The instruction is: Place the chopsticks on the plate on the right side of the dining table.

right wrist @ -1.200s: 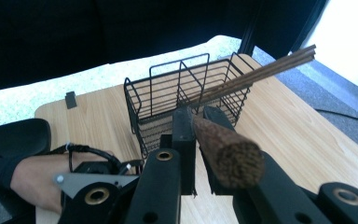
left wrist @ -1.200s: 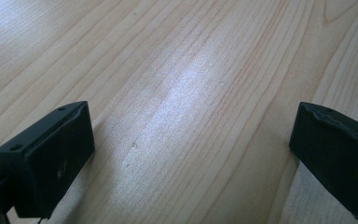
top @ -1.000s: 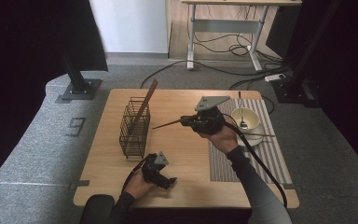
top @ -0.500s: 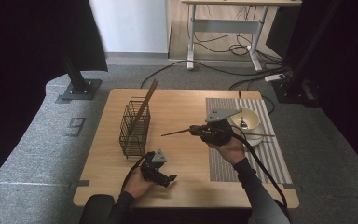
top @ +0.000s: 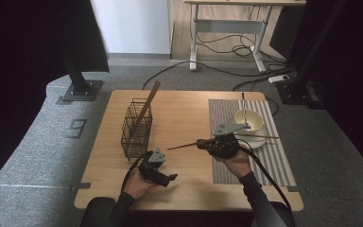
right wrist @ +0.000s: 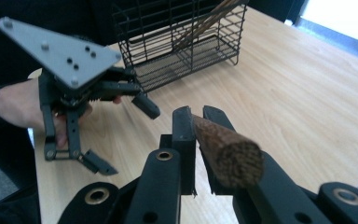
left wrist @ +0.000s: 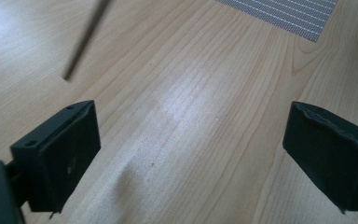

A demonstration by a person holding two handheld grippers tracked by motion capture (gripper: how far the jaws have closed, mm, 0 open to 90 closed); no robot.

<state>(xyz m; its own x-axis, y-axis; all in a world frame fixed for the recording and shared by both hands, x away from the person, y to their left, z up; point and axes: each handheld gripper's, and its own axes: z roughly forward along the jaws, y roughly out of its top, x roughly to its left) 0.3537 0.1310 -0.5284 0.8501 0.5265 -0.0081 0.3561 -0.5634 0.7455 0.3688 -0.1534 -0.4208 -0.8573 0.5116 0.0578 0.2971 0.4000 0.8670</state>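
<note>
My right gripper [top: 201,142] is shut on a dark wooden chopstick [top: 182,146], which points left over the middle of the table. In the right gripper view the chopstick's thick end [right wrist: 228,156] sticks out behind the closed jaws of the right gripper [right wrist: 199,122]. The left gripper [top: 169,169] rests low near the table's front edge, open and empty. Its jaws stand wide apart over bare wood in the left gripper view [left wrist: 191,154], with the chopstick's tip [left wrist: 86,39] ahead of them. A black wire basket [top: 136,127] holds a leaning stick [top: 146,106].
On a grey striped placemat [top: 279,161] at the right, a pale bowl [top: 248,119] sits on a plate [top: 261,141]. Another chopstick [top: 264,136] lies across the plate. A person's hand holds the left gripper [right wrist: 126,137] in front of the basket [right wrist: 182,42].
The right gripper has come down and drawn nearer and to the right, bringing the chopstick with it. The left gripper has stayed in place.
</note>
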